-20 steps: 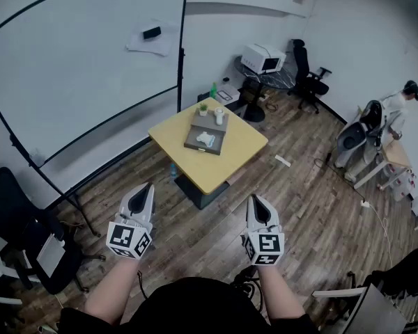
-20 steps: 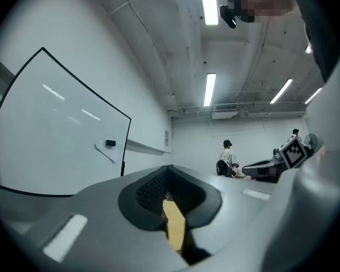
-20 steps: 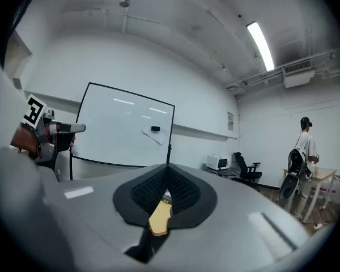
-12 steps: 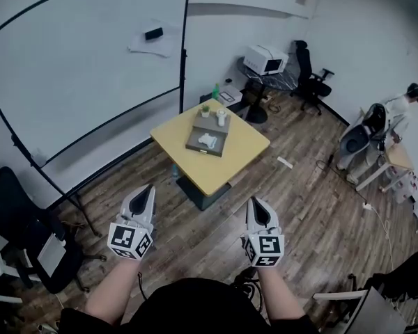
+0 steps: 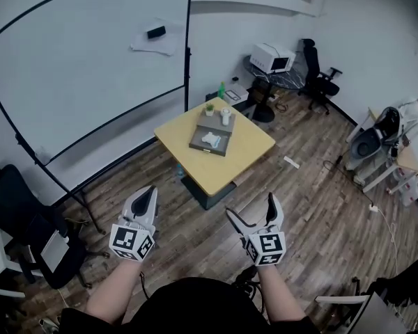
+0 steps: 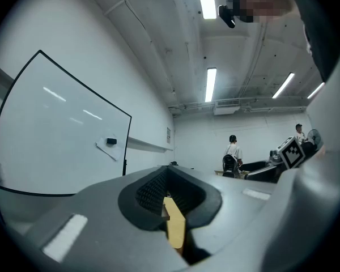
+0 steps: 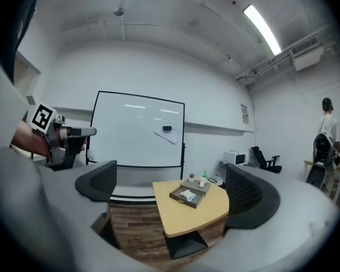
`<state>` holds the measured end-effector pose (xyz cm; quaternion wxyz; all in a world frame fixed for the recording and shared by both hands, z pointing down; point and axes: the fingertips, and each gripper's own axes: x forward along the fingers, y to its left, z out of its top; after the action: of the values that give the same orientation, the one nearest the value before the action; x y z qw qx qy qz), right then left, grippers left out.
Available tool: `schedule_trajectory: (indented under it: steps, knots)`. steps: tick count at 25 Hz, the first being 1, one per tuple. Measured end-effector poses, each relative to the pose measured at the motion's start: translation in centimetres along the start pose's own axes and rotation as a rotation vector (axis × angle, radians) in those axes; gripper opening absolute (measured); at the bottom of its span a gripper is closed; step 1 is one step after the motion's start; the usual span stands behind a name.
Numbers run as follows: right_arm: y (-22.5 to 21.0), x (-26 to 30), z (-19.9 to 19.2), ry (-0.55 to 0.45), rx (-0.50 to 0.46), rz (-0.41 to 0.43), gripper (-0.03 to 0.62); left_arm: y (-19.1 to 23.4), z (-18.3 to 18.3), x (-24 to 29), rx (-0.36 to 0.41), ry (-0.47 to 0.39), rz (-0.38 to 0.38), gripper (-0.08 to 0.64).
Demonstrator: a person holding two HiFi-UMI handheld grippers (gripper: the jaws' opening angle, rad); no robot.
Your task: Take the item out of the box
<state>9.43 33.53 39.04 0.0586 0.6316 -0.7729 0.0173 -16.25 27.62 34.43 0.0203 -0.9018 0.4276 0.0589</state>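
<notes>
The left gripper (image 5: 148, 190) has its jaws pressed together with nothing between them. The right gripper (image 5: 249, 206) has its jaws spread wide and empty; through that gap its own view frames the square yellow-topped table (image 5: 244, 148). Both are held roughly level over the brown plank floor (image 5: 195, 221), well apart from the table.

The task looks barely begun. The small white item (image 5: 210, 138) lies inside the shallow dark-grey open box (image 5: 203, 147), which sits on the table's far half. Neither gripper is near it. What remains, by my reading, is the walk up to the table, the reach, the pinch and the lift out.

The floor on the near side of the table is bare, and the table's near corner points toward the person. Bare yellow top lies in front of the box, so a reach from there meets nothing. Just behind the box, by the table's far edge, stand a small potted plant (image 5: 209, 108) and a white cup (image 5: 226, 115), so overreaching could knock them. Left of the table, the large whiteboard (image 5: 76, 68) with its black frame narrows that side.
</notes>
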Motion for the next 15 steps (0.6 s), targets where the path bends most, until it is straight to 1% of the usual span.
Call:
schedule_trajectory:
  steps: [4,10,15]
  knots:
    - [-2.1,-0.3,0.4,-0.021,0.004,-0.005,0.597,-1.1,-0.2,1.0,0.013,0.003,0.011,-0.001]
    - [-4.4,-0.2,0.5,-0.036,-0.027,0.036,0.597,-3.2,-0.2,3.0,0.034,0.002,0.037,-0.002]
    - [-5.4,0.7,-0.3,-0.037,-0.036,0.057,0.597,-4.1,-1.5,3.9,0.03,0.02,0.052,-0.002]
